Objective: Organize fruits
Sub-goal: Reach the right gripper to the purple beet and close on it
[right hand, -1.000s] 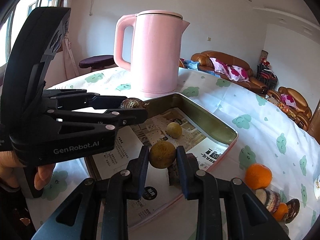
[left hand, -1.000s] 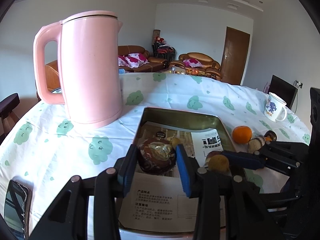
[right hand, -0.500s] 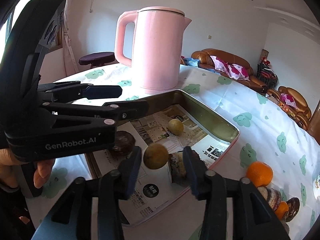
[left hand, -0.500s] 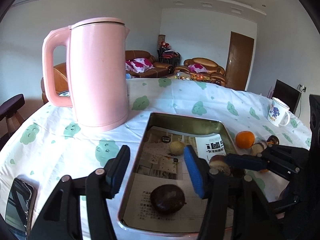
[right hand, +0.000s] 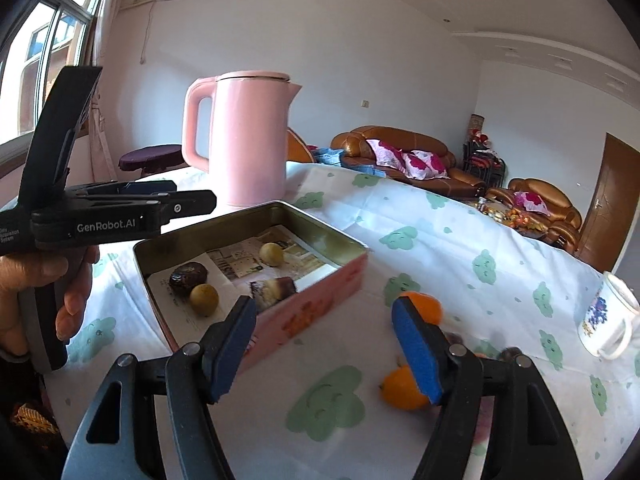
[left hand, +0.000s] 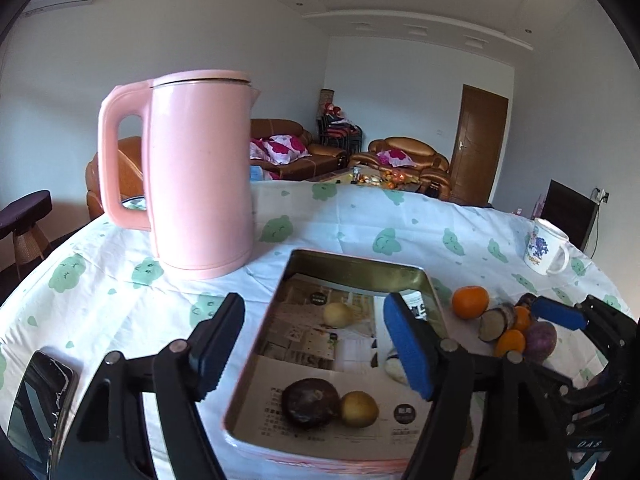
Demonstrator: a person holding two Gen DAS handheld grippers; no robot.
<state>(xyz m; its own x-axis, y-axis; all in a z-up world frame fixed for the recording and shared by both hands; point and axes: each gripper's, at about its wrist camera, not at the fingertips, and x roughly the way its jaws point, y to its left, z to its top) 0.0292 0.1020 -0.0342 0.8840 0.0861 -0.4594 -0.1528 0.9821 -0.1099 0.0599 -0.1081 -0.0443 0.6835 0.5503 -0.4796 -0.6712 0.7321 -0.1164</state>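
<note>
Left wrist view showed both fruits dropped into the tin (left hand: pixel 356 272); left gripper (left hand: pixel 314 344) and right gripper (right hand: pixel 324 344) were opening, empty, oranges (right hand: pixel 404 388) remained.

Left gripper (left hand: pixel 314 344) and right gripper (right hand: pixel 324 350), both empty, fingers opening, a hand (right hand: pixel 38 300) on the left grip.

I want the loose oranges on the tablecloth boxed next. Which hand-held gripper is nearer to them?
Right. The right hand-held gripper hovers just in front of the oranges, jaws opening, nothing between them. The left hand-held gripper is over the tin, jaws opening and empty.
</note>
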